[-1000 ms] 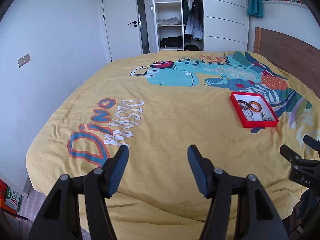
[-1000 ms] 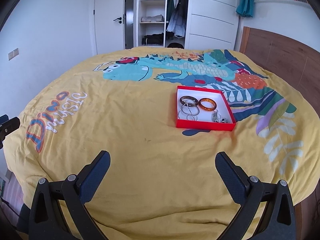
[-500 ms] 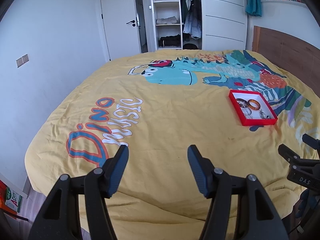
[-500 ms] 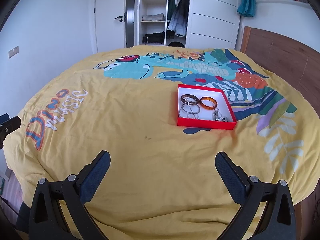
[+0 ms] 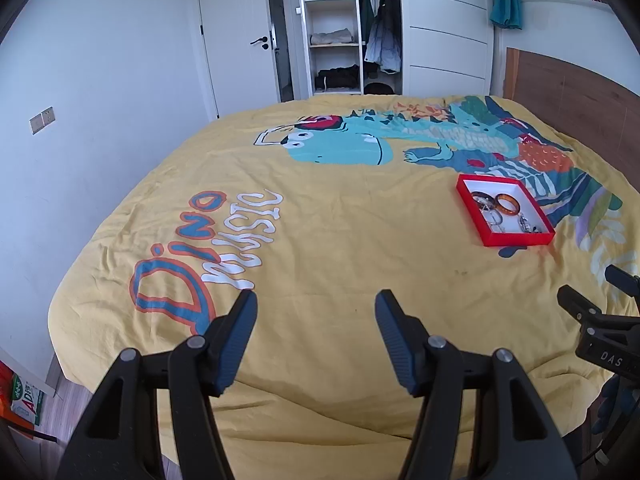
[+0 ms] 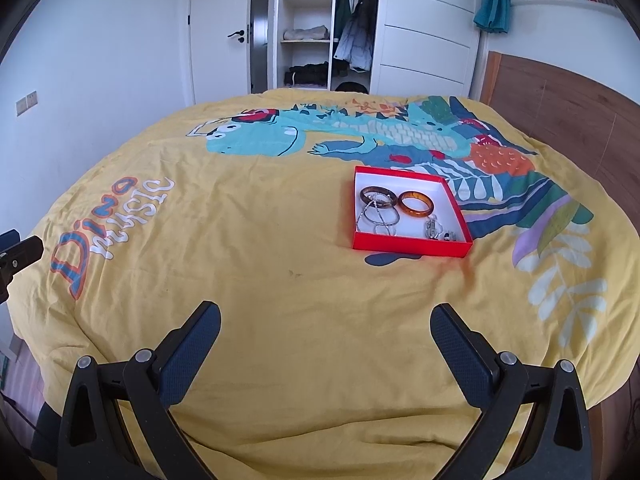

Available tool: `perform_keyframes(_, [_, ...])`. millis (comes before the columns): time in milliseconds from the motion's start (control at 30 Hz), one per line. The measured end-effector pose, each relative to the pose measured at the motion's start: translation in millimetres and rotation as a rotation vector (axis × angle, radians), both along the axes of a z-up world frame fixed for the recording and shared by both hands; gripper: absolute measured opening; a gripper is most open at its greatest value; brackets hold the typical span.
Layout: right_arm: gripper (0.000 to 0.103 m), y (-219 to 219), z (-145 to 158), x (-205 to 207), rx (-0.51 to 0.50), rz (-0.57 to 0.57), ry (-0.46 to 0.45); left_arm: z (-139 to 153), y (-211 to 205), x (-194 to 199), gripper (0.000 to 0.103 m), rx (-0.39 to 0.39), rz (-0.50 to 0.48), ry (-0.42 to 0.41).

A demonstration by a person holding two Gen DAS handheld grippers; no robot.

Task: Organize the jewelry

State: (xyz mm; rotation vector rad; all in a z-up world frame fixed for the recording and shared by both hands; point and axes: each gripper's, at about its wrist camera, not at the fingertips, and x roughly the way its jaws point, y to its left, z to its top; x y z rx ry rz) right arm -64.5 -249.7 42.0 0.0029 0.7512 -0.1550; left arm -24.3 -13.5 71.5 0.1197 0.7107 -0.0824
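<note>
A shallow red box point(image 6: 412, 243) with a white inside lies on the yellow bedspread, right of centre. In it sit a dark brown bangle point(image 6: 377, 195), an amber bangle point(image 6: 416, 205), thin silver bangles point(image 6: 379, 218) and small silver pieces point(image 6: 439, 232). The left wrist view has the same red box point(image 5: 516, 237) at the far right. My right gripper point(image 6: 326, 316) hangs open and empty above the bed's near edge, well short of the box. My left gripper point(image 5: 316, 304) is open and empty too, over the near edge, left of the box.
The yellow dinosaur bedspread point(image 6: 248, 216) covers the whole bed. A wooden headboard point(image 6: 560, 120) runs along the right. An open wardrobe point(image 6: 320, 28) and a white door point(image 5: 236, 48) stand behind. The other gripper's tip point(image 5: 600, 320) shows at the right edge of the left wrist view.
Both views have drifted slightly; the box sits a little higher and farther in each frame. Both grippers remain open and empty.
</note>
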Motion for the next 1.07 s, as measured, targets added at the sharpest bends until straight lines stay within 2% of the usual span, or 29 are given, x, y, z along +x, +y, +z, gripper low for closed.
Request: perform_keyframes(1067, [0.103,-9,-15,2,0.010,-0.006,0.031,-13,1,7,0.059,-0.001,-0.027,0.042])
